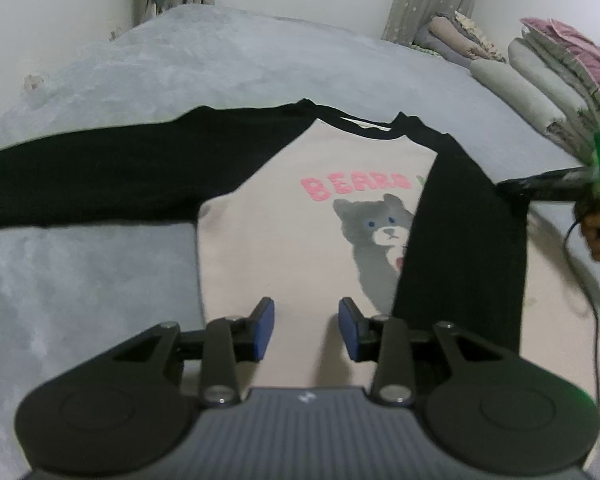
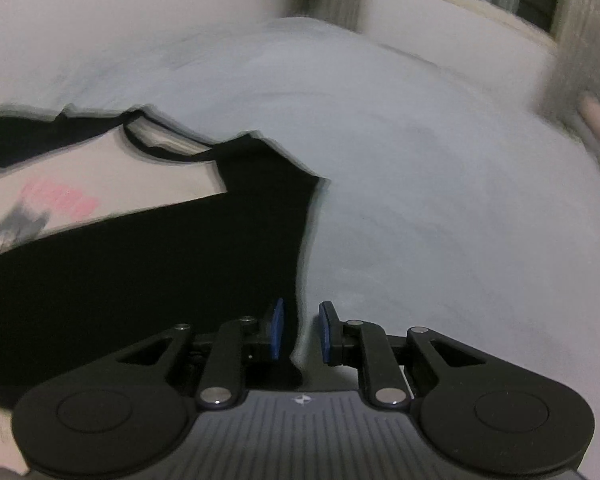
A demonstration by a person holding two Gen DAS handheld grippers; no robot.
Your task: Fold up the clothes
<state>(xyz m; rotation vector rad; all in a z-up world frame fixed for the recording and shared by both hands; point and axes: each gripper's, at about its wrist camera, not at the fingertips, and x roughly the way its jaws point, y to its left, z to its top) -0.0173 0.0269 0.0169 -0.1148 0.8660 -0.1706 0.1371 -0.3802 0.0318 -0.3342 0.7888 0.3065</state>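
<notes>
Your left gripper (image 1: 307,328) hangs open over the shirt (image 1: 268,248) – right gripper (image 2: 300,332) open too, straddling the folded sleeve's (image 2: 180,272) edge on the bed (image 2: 440,200).

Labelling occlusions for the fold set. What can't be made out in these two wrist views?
- Shirt hem: left wrist view, hidden behind the left gripper.
- Bear print, right part: same view, covered by the folded-in black sleeve.
- Outstretched sleeve cuff: cut off by the left edge.
- Right gripper: right wrist view is motion-blurred; contact with the sleeve edge is unclear.
- Folded stack: individual items indistinct.
</notes>
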